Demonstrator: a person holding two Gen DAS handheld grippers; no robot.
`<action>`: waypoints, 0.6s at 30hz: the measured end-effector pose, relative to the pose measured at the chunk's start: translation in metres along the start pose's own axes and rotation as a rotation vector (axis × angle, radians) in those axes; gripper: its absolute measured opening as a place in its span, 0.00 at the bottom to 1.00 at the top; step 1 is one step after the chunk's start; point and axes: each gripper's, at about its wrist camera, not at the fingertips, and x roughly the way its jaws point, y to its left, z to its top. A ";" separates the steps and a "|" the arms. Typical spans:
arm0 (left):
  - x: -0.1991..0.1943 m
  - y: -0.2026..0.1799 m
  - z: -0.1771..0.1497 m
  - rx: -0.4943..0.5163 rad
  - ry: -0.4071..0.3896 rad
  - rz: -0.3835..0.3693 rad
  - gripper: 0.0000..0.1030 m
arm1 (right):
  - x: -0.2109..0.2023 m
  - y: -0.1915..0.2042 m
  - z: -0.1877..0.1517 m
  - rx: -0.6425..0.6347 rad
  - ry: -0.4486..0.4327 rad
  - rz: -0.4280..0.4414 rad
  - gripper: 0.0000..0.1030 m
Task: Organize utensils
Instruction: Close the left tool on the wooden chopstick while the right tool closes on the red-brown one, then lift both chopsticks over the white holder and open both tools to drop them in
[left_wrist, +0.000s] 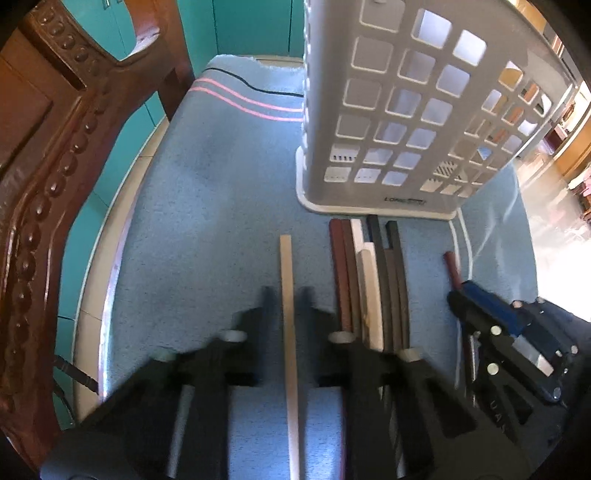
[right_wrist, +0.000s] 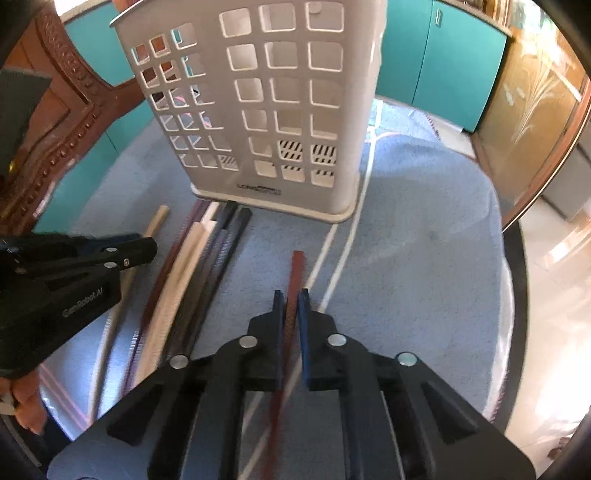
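Left hand-held gripper (left_wrist: 284, 295) points steeply down at the bench (left_wrist: 207, 206), jaws drawn in on a pale wooden chopstick (left_wrist: 287, 332) — the stick runs lengthwise between the two black fingers and on toward the near edge of the view. Right hand-held gripper (right_wrist: 291, 295) likewise points down, jaws closed on a dark red chopstick (right_wrist: 295, 273); its far tip shows past the fingertips, the near length passes under the gripper body.

Bench carries a light blue towel (left_wrist: 192, 155) with pink stripes toward its far left end and white stripes on the right.

Between the two grippers lies a bundle of chopsticks (left_wrist: 373, 280) — dark red, white, black and grey — laid side by side, roughly parallel, far ends close to the base of the basket. From the right wrist view the same bundle (right_wrist: 192, 266) sits left of the held red stick, with the left gripper (right_wrist: 144, 247) beyond it at the left edge.

White plastic utensil basket (left_wrist: 391, 110) stands upright on the towel at the far side, walls pierced with square holes, slotted base visible through them. Whether anything is inside cannot be told.

Carved dark wooden chair (left_wrist: 48, 177) stands at the far left beside the bench; teal cabinet fronts (right_wrist: 443, 66) behind. Part of a person's hand (right_wrist: 26, 402) shows at the near left edge of the right wrist view.
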 end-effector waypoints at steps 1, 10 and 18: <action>0.000 -0.002 0.003 -0.003 -0.002 -0.008 0.07 | -0.004 -0.001 -0.001 -0.002 -0.010 0.000 0.06; -0.120 -0.013 -0.014 0.040 -0.341 -0.127 0.07 | -0.133 -0.012 -0.010 0.009 -0.241 0.121 0.06; -0.259 -0.002 -0.029 -0.023 -0.809 -0.203 0.07 | -0.246 -0.043 0.014 0.081 -0.515 0.185 0.06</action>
